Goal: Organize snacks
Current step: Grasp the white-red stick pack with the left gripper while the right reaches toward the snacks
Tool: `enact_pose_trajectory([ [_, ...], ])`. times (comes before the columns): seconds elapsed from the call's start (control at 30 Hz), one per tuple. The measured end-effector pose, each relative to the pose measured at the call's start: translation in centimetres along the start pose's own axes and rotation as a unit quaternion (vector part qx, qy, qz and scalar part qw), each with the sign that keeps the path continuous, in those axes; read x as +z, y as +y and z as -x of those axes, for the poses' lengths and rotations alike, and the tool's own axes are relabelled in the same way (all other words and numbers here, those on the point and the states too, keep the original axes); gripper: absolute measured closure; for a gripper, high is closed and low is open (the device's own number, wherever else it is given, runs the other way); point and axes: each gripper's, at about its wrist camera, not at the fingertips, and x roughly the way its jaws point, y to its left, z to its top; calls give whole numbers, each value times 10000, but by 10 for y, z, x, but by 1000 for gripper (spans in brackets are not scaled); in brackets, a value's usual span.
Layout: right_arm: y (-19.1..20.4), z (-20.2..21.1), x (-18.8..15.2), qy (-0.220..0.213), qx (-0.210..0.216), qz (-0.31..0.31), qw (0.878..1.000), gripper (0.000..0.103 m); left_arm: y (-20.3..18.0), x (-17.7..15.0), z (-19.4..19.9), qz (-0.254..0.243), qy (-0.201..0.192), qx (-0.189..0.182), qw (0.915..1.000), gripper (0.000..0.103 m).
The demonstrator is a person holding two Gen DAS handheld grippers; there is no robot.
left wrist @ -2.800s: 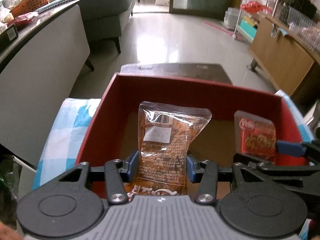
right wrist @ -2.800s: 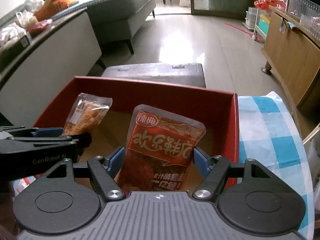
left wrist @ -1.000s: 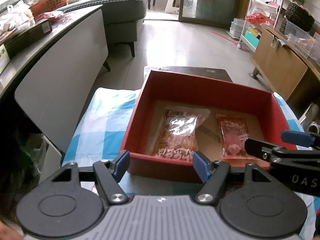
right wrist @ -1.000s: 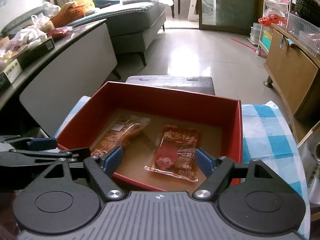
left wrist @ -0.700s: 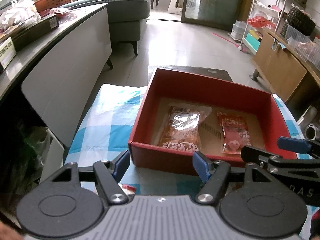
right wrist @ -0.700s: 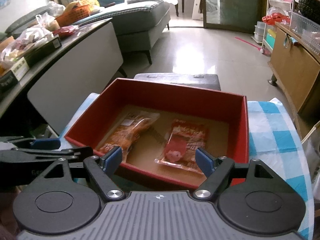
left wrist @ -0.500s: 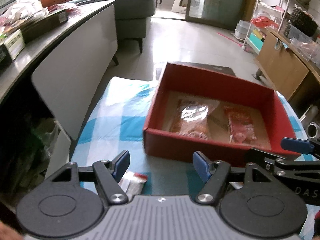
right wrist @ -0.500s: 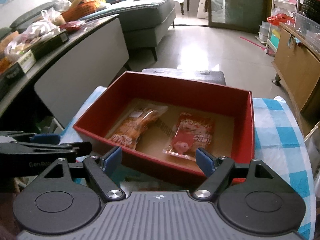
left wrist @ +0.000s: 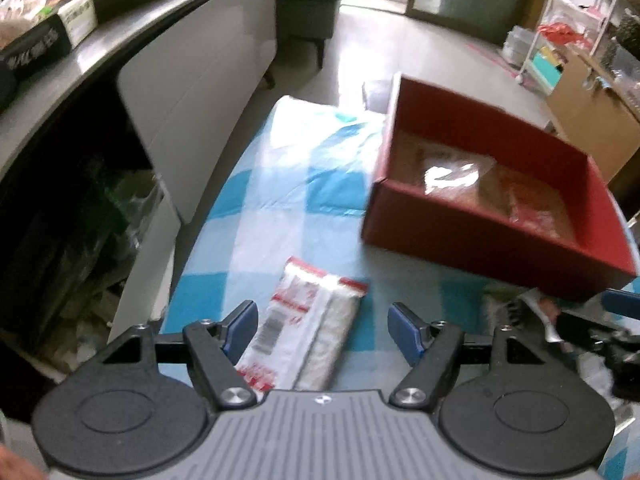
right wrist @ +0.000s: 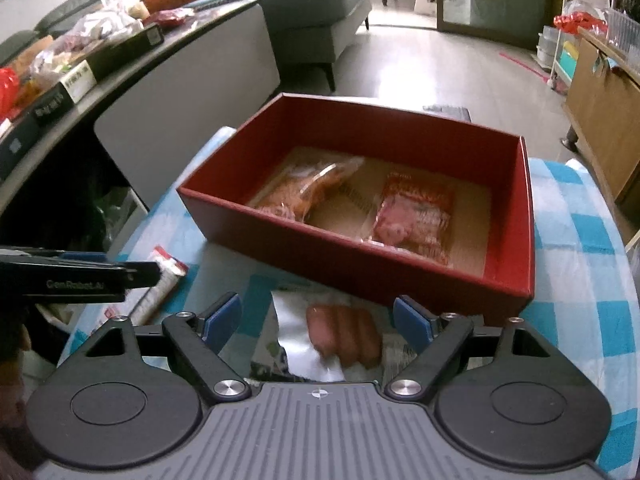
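- The blue-and-white checked tablecloth fills more of both views than half a second earlier, both tools having drawn back toward the near edge.
- The red box now sits farther off, the orange snack packet and red snack packet flat inside.
- The left gripper, fingers apart and empty, now frames a white-and-red packet on the cloth.
- The right gripper, also spread and empty, hovers over a newly visible sausage packet just near of the box.
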Motion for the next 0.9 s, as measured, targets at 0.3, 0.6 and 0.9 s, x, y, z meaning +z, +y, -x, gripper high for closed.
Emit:
enact_pose_trajectory([
  [0.3, -8, -3, -5, 143, 63, -124, 9998, 15, 9, -14, -32, -137, 510, 73, 9986, 33],
  [0.6, -7, 2, -8, 191, 17, -102, 9998, 15, 4, -17, -29, -214, 517, 109, 9984, 52],
  [0.9, -12, 48, -73, 330, 86, -702, 9970, 14, -12, -40, -10, -461, 720, -489, 9951, 57],
])
